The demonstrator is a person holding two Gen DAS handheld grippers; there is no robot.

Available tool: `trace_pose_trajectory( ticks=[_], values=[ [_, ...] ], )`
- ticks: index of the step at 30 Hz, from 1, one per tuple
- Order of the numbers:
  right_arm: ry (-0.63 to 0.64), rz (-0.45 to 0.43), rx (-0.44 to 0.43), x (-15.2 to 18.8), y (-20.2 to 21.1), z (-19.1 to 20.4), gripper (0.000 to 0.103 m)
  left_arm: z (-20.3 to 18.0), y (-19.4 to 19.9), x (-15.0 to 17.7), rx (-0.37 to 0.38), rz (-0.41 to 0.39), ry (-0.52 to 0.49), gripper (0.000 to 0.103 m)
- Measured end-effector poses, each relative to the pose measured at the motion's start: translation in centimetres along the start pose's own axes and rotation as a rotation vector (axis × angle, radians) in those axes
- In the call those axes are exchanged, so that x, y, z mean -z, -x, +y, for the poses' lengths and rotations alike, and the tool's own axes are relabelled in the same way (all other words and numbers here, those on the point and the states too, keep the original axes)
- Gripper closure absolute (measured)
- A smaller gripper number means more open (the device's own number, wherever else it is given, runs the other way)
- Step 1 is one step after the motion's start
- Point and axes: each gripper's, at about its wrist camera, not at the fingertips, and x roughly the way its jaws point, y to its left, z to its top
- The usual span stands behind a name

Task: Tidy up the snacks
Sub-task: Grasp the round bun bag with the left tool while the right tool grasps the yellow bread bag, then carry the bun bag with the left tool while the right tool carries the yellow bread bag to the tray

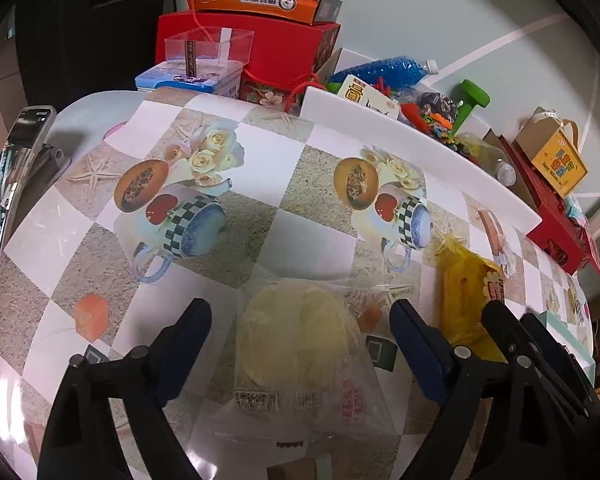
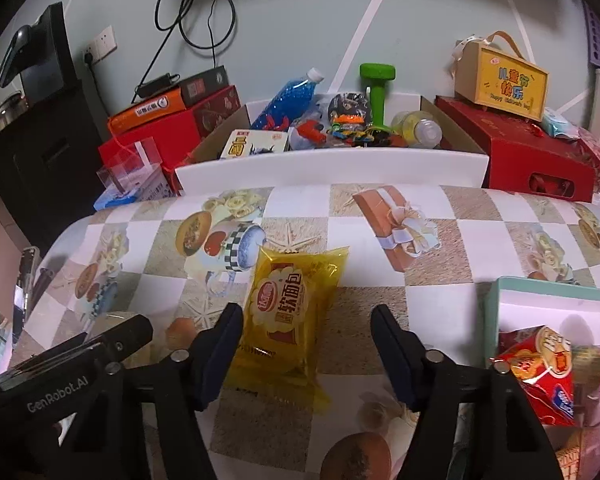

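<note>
Two open grippers, left gripper [image 1: 300, 320] astride clear packet [image 1: 300, 344], right gripper [image 2: 306, 320] astride yellow packet [image 2: 288, 312].

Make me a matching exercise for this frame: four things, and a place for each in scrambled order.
Things:
1. yellow bread pack
2. clear pastry bag
3. red snack packet
4. green dumbbell

Places:
A. in the teal-rimmed box at the right
B. between the fingers of the right claw
C. in the cardboard box at the back
D. between the fingers of the left claw

Pairs: 1-B, 2-D, 3-A, 4-C
</note>
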Motion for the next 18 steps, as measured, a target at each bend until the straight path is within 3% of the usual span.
trace_pose_trajectory(
  ticks=[2, 7, 18],
  values=[
    [0.01, 0.003, -0.002, 0.1, -0.3, 0.3, 0.039, 0.0, -0.3, 0.0, 0.018, 0.009, -0.006, 0.027],
    [0.032, 0.019, -0.015, 0.5, -1.1, 0.9, 0.045, -0.3, -0.8, 0.3, 0.013, 0.024, -0.033, 0.037],
    [0.001, 0.037, -0.044, 0.9, -2.3, 0.4, 0.05, -0.9, -1.4, 0.3, -0.004, 0.004, -0.072, 0.039]
  ],
)
